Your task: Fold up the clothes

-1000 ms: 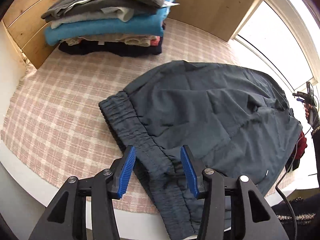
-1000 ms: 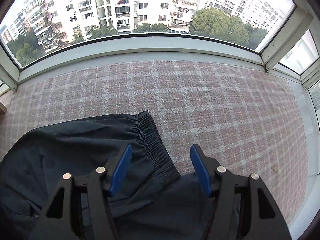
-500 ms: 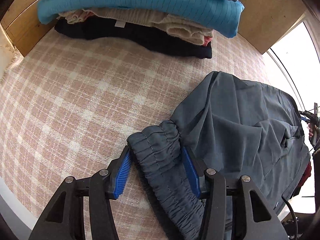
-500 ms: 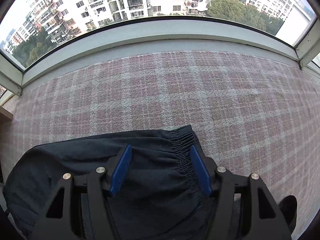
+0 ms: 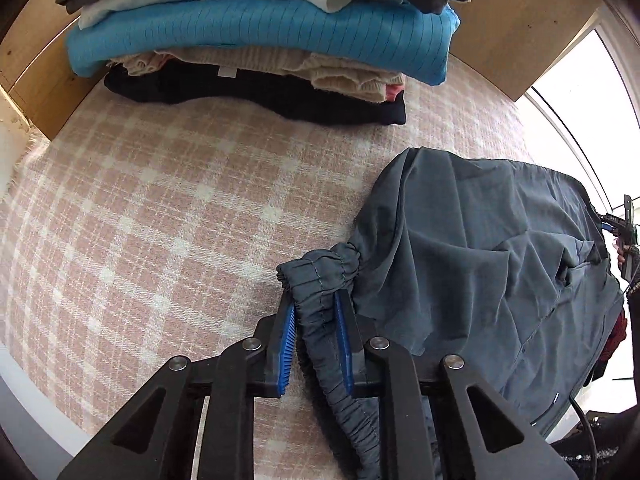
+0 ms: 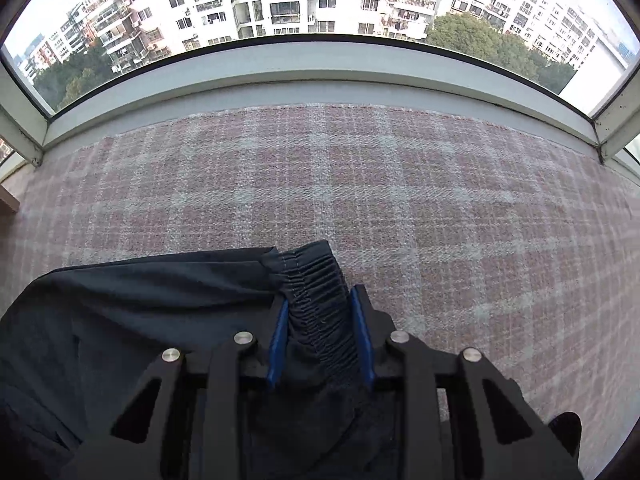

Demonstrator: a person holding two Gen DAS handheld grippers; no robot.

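While the left wrist view looks across the plaid blanket [image 5: 168, 208], the left gripper [image 5: 316, 322] has its blue pads narrowed onto the elastic waistband [image 5: 320, 280] of the dark grey-blue shorts [image 5: 492, 272]. That band runs from between the pads down toward 6 o'clock; the body of the shorts spreads from the grip toward 3 o'clock, creased and partly lifted off the blanket. At 12 o'clock a stack of folded clothes [image 5: 260, 36] stands against a wooden panel [image 5: 520, 32], well apart from the shorts. The other gripper shows small at the 3 o'clock edge, on the far side of the garment.

From the right wrist view, the right gripper [image 6: 322, 328] is clamped on another stretch of the same waistband [image 6: 316, 280], which points toward 12 o'clock between the pads. The remaining cloth [image 6: 132, 320] drapes toward 9 o'clock. Blanket [image 6: 400, 184] fills the middle ground up to the window sill [image 6: 320, 76] at 12 o'clock.
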